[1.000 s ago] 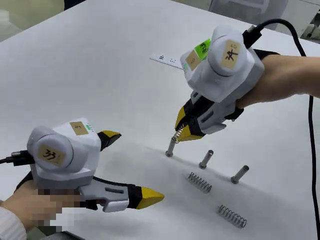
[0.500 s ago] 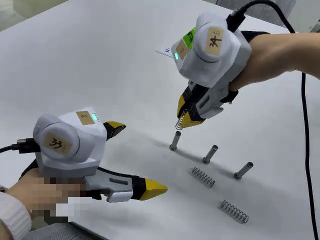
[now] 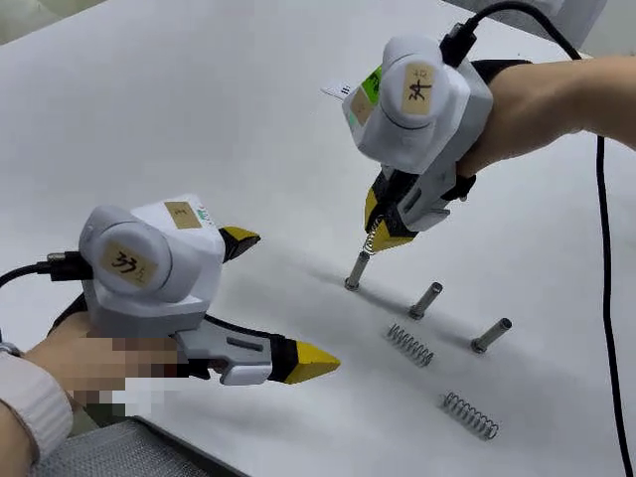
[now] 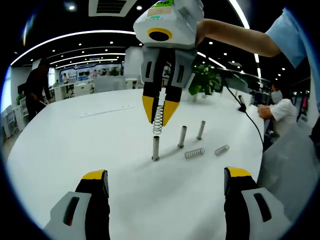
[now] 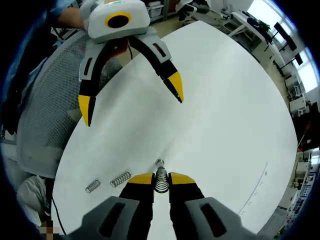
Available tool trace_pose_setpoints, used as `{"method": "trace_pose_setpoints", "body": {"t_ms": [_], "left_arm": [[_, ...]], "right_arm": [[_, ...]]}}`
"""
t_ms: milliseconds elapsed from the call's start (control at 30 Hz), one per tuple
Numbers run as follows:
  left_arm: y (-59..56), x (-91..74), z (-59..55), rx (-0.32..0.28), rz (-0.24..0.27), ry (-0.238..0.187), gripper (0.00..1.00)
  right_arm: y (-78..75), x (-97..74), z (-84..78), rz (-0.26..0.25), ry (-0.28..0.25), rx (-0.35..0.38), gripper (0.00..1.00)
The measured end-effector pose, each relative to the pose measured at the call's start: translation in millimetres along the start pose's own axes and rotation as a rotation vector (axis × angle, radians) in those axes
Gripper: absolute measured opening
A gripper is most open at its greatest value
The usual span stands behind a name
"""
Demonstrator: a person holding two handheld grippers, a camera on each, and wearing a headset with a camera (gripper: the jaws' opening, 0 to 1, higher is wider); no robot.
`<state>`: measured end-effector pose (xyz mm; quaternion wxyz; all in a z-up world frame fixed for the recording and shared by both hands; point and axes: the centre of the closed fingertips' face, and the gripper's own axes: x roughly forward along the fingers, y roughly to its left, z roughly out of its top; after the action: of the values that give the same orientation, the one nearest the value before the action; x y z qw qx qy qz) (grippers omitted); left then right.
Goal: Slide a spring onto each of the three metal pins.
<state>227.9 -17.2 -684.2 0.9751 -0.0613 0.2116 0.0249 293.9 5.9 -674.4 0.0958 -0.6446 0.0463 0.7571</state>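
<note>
Three short metal pins stand on the white table: the left pin point(image 3: 356, 270), the middle pin point(image 3: 425, 299) and the right pin point(image 3: 491, 335). My right gripper point(image 3: 379, 237) is shut on a spring point(image 4: 158, 119), which hangs upright just above the left pin point(image 4: 155, 148). In the right gripper view the spring point(image 5: 160, 180) sits between the yellow tips right over the pin top point(image 5: 159, 162). Two loose springs point(image 3: 409, 345) point(image 3: 469, 415) lie flat near the pins. My left gripper point(image 3: 283, 298) stands open at the near left, empty.
A black cable point(image 3: 603, 248) runs down the right side of the table. A paper strip point(image 3: 337, 92) lies at the far side behind the right gripper. The table's near edge point(image 3: 189, 449) runs just below the left gripper.
The right gripper has dipped slightly toward the left pin, bringing the spring's lower end close over its top. The head camera has shifted, so the whole scene sits differently.
</note>
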Motion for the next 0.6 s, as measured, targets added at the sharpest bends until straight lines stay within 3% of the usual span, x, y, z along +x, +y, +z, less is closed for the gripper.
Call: {"method": "trace_pose_setpoints", "body": {"t_ms": [600], "left_arm": [[-1.6, 0.6, -1.4, -0.002, -0.006, 0.01, 0.97]], "right_arm": [[-1.4, 5.4, -1.6, 0.01, 0.011, 0.002, 0.12]]}}
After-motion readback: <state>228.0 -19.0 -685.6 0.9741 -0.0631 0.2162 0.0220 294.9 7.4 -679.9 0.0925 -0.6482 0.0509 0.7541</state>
